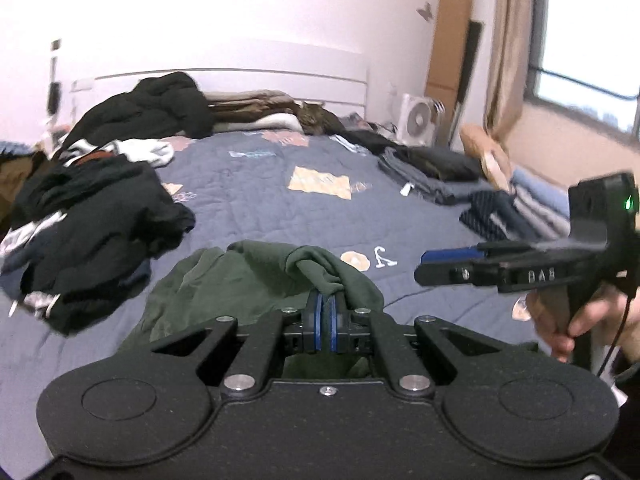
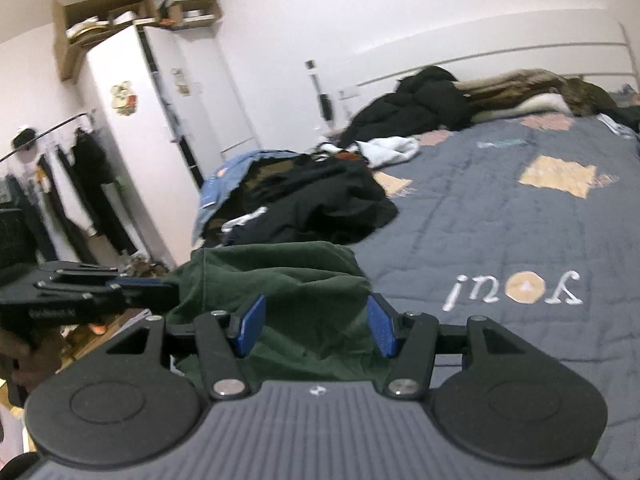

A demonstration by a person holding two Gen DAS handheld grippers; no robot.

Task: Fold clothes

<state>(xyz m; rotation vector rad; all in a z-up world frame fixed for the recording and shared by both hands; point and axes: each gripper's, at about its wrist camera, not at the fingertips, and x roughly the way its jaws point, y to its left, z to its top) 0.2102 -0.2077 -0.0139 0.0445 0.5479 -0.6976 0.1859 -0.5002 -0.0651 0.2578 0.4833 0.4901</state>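
Note:
A dark green garment [image 1: 248,280] lies bunched at the near edge of the bed. My left gripper [image 1: 327,300] is shut on a fold of it, the cloth pinched between the blue pads. In the right wrist view the green garment [image 2: 280,280] sits just ahead of my right gripper [image 2: 316,320], whose jaws stand wide open with cloth between and below them, not gripped. The right gripper [image 1: 432,268] shows from the side in the left wrist view, right of the garment. The left gripper [image 2: 160,292] shows at the left in the right wrist view, touching the cloth.
The bed has a blue-grey quilt [image 1: 280,192]. A heap of dark clothes [image 1: 92,216] lies at the left. Folded clothes [image 1: 440,172] are stacked at the right. A black coat [image 1: 160,108] and blankets lie by the headboard. A wardrobe [image 2: 160,120] stands beyond the bed.

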